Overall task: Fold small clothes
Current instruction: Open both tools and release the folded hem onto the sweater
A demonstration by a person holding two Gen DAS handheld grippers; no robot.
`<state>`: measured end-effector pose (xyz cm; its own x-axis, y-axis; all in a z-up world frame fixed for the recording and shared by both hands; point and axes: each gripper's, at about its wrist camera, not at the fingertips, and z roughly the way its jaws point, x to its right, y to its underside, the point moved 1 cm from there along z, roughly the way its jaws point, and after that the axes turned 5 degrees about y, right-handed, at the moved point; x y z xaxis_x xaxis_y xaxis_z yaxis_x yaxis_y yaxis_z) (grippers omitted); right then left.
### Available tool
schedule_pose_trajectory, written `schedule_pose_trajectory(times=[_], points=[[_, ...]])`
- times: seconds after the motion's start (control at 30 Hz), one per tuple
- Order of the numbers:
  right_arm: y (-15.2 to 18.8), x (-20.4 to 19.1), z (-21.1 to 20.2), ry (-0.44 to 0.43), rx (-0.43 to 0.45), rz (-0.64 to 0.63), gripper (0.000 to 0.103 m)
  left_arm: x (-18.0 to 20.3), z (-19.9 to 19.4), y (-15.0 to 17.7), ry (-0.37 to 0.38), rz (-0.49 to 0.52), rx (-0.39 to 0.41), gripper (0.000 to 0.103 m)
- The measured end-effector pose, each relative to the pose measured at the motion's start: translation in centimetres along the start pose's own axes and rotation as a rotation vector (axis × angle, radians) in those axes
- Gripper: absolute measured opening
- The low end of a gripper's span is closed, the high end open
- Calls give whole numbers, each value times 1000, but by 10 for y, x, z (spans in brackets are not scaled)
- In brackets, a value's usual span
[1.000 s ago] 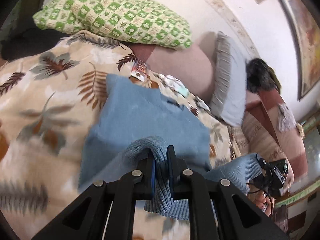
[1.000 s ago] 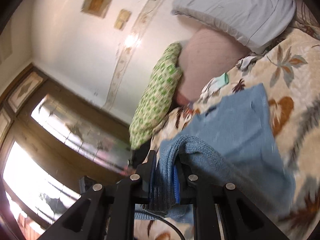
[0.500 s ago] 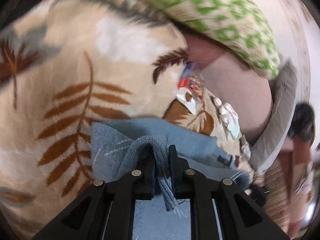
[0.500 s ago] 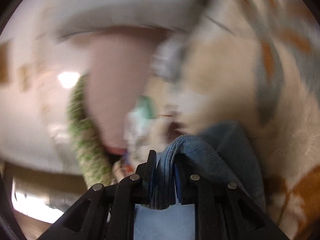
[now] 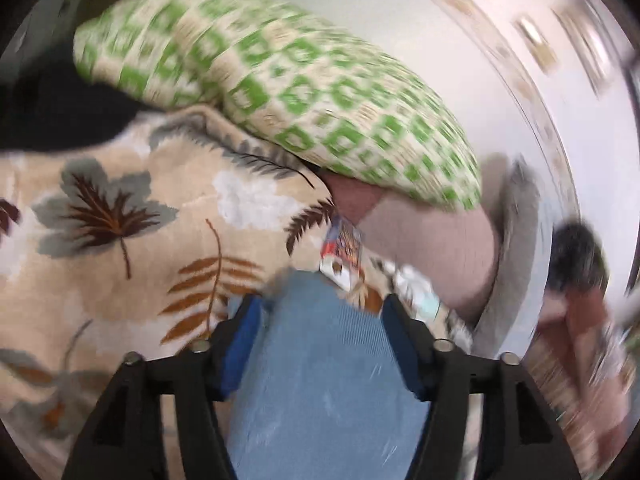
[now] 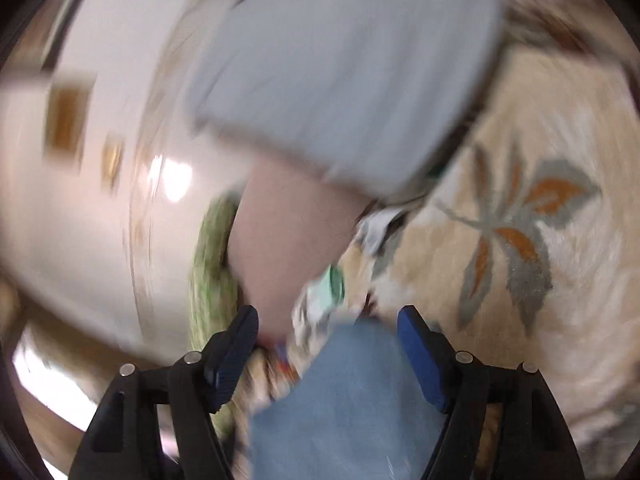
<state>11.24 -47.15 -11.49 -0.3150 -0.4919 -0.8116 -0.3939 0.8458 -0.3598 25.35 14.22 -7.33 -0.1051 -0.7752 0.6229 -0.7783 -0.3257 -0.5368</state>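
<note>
A blue knitted garment (image 5: 324, 380) lies folded on the beige leaf-print bedspread (image 5: 120, 208). My left gripper (image 5: 322, 320) is open, its blue-padded fingers spread on either side of the garment's far edge, holding nothing. In the right wrist view the same blue garment (image 6: 352, 400) lies between and below the fingers of my right gripper (image 6: 328, 332), which is also open and empty. Both views are motion-blurred.
A green-and-cream checked pillow (image 5: 280, 92) and a grey pillow (image 6: 344, 80) lie at the bed's head against a pink headboard (image 5: 432, 240). A small colourful packet (image 5: 342, 252) and white-and-teal items (image 6: 324, 292) lie just beyond the garment.
Both grippers have opened and let go of the blue garment's edge, which now lies flat on the bed. Both have pulled back and tilted up.
</note>
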Motion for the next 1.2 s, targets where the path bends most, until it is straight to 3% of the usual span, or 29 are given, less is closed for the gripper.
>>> schedule_pose_trajectory(times=[0.03, 0.1, 0.23, 0.3, 0.43, 0.57, 0.63, 0.7, 0.8, 0.9, 0.93, 1.0, 1.1, 1.2], points=[[11, -12, -3, 35, -31, -76, 75, 9, -5, 17, -13, 50, -7, 77], [37, -25, -5, 67, -78, -174, 75, 16, -9, 52, -21, 111, -46, 78], [103, -26, 13, 173, -222, -293, 75, 5, 13, 119, -115, 101, -208, 78], [132, -23, 26, 231, -284, -338, 75, -2, 20, 145, -174, 118, -248, 78], [178, -19, 34, 370, -358, -507, 76, -5, 12, 168, -209, 188, -233, 78], [203, -16, 21, 414, -407, -597, 75, -9, 4, 174, -218, 204, -230, 70], [215, -9, 16, 428, -436, -604, 75, -11, -2, 171, -207, 177, -213, 69], [225, -9, 11, 453, -439, -651, 75, -23, -15, 166, -144, 79, -166, 69], [226, -10, 2, 445, -417, -676, 75, -36, -33, 153, -111, -18, -96, 69], [218, -13, -8, 407, -382, -649, 75, -41, -48, 145, -149, -31, -28, 72], [214, -17, -13, 380, -373, -608, 75, -43, -50, 144, -173, -32, -19, 77], [208, -27, -24, 290, -342, -569, 75, -50, -52, 141, -201, -67, -3, 79], [211, -55, -36, 197, -265, -625, 75, -63, -47, 140, -178, -146, -43, 79], [224, -68, -29, 155, -275, -644, 75, -69, -33, 144, -199, -170, -94, 79]])
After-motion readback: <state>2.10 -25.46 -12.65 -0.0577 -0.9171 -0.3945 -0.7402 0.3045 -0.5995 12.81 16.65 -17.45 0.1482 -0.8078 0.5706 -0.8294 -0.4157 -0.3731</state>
